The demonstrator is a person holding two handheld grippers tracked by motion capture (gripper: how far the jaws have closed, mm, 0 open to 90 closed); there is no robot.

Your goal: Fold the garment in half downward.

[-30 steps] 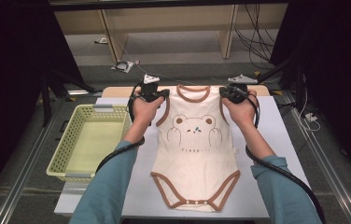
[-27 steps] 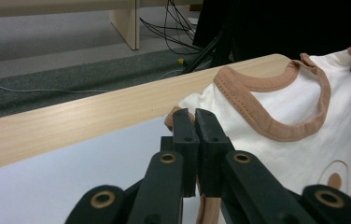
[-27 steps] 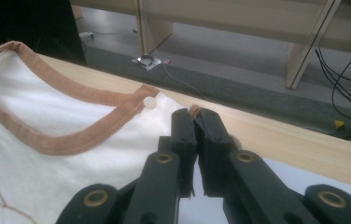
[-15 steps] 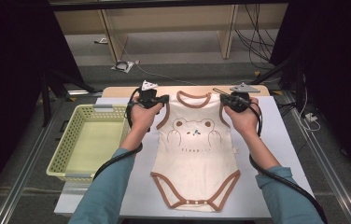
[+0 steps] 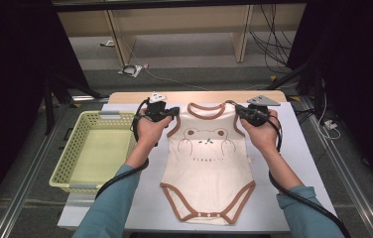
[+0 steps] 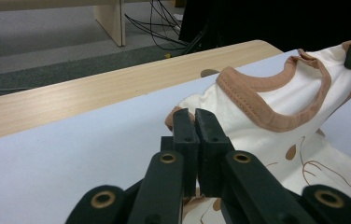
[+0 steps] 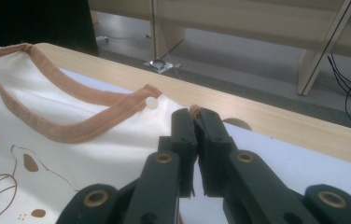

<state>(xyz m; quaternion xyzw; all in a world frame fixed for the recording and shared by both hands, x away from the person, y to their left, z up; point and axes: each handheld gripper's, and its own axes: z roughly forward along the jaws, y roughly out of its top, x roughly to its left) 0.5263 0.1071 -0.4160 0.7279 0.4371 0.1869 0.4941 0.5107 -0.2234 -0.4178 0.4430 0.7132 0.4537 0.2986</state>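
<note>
Lying flat on the white table (image 5: 303, 163), the cream bodysuit (image 5: 207, 173) had its snap end nearest me. Up top, the left gripper (image 5: 170, 113) and right gripper (image 5: 238, 112) were each clamped tight on a shoulder. Yellow basket (image 5: 75, 158) sat off left.

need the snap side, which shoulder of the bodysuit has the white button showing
The shoulder clamped by the right gripper: a white button sits on its brown trim.

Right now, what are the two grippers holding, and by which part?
Both hold the baby bodysuit by its shoulders: left gripper on one shoulder edge, right gripper on the other, jaws shut.
</note>
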